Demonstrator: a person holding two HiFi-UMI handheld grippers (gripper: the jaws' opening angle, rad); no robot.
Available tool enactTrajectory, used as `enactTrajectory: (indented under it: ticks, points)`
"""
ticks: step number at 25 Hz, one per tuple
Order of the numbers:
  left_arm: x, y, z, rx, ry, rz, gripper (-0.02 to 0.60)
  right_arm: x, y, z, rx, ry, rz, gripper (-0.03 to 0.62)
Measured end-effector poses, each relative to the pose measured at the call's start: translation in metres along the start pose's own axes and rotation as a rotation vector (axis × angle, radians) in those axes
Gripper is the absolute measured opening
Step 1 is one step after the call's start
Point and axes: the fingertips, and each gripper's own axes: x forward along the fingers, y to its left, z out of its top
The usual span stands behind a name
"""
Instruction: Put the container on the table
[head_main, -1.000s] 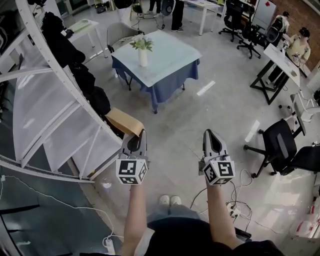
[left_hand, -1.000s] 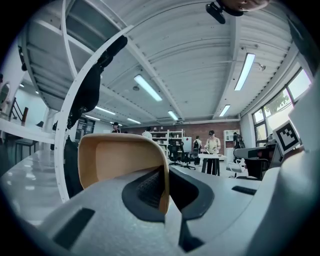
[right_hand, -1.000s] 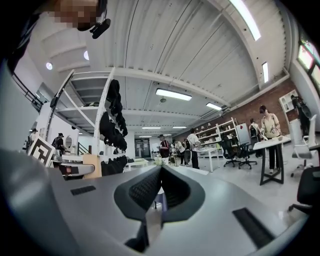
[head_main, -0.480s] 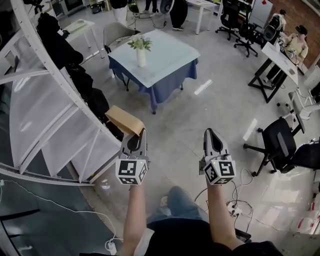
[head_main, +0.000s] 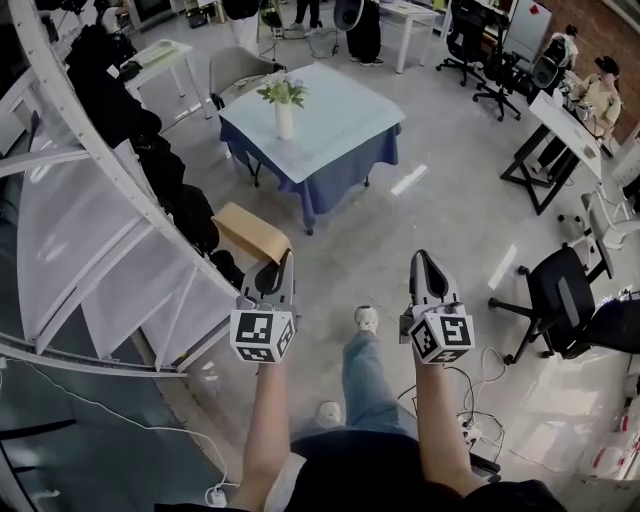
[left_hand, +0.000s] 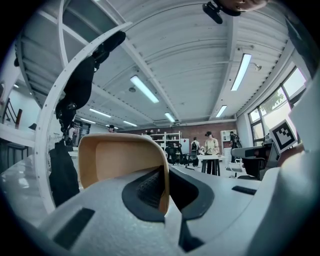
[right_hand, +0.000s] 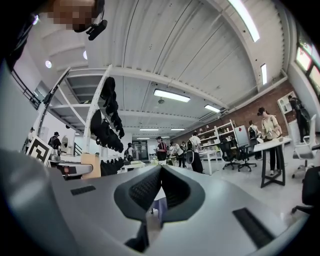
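Observation:
A tan, open-topped container (head_main: 250, 232) hangs out ahead of my left gripper (head_main: 286, 262), which is shut on its rim. In the left gripper view the container's wall (left_hand: 122, 160) stands pinched between the jaws of the left gripper (left_hand: 165, 192). My right gripper (head_main: 421, 262) is level with the left one; its jaws are closed on nothing, as the right gripper view (right_hand: 160, 186) shows. The table (head_main: 340, 125), with a pale top and a blue cloth, stands well ahead across the floor. A white vase of flowers (head_main: 285, 108) stands on it.
A white curved frame (head_main: 120, 200) hung with dark clothes (head_main: 150, 130) runs along the left. A black office chair (head_main: 565, 300) stands at the right, and cables with a power strip (head_main: 465, 425) lie by my feet. Desks, chairs and people fill the back.
My leg and shoe have swung forward between the grippers as I step toward the table. Both grippers keep their pose, the left still holding the container.

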Motion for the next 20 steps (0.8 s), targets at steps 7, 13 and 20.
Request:
enactTrajectory:
  ticks: [7, 13, 20]
  points:
    - [0.062, 0.021, -0.002, 0.019, 0.001, 0.040, 0.009, 0.075, -0.032, -0.008, 0.008, 0.001, 0.043, -0.002]
    - [0.151, 0.048, -0.019, 0.000, 0.027, 0.126, 0.009, 0.180, -0.074, -0.023, 0.005, 0.033, 0.131, -0.002]
    - [0.260, 0.078, -0.018, -0.015, 0.042, 0.245, 0.009, 0.308, -0.139, -0.019, 0.017, 0.062, 0.218, -0.002]
